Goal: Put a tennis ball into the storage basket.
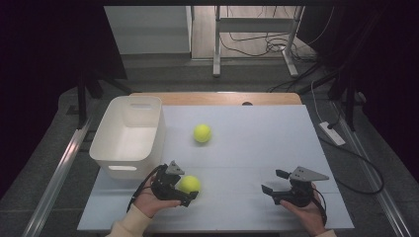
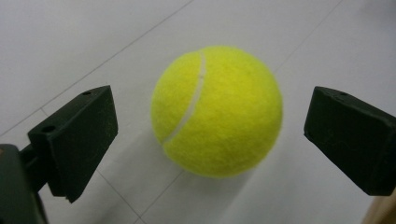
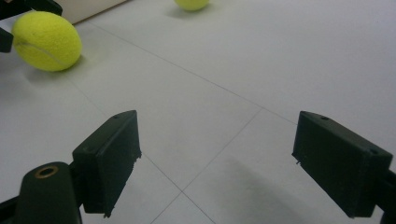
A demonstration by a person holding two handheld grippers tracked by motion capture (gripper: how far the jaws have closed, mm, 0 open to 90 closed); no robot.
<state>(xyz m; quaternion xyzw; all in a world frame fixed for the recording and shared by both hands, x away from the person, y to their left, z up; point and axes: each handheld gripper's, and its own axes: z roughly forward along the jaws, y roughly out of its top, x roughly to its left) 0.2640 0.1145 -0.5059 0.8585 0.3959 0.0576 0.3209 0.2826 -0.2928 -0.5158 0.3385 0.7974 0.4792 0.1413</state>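
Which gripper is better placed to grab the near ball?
Left. The left gripper already has the near ball between its open jaws, not yet touching. The right gripper is open over bare table, well off to the side.

In the right gripper view the far ball [image 3: 191, 4], well ahead of the jaws, is cut off by the top edge. The other gripper [image 3: 18, 18] beside the near ball [image 3: 45, 41] is cropped at the left edge
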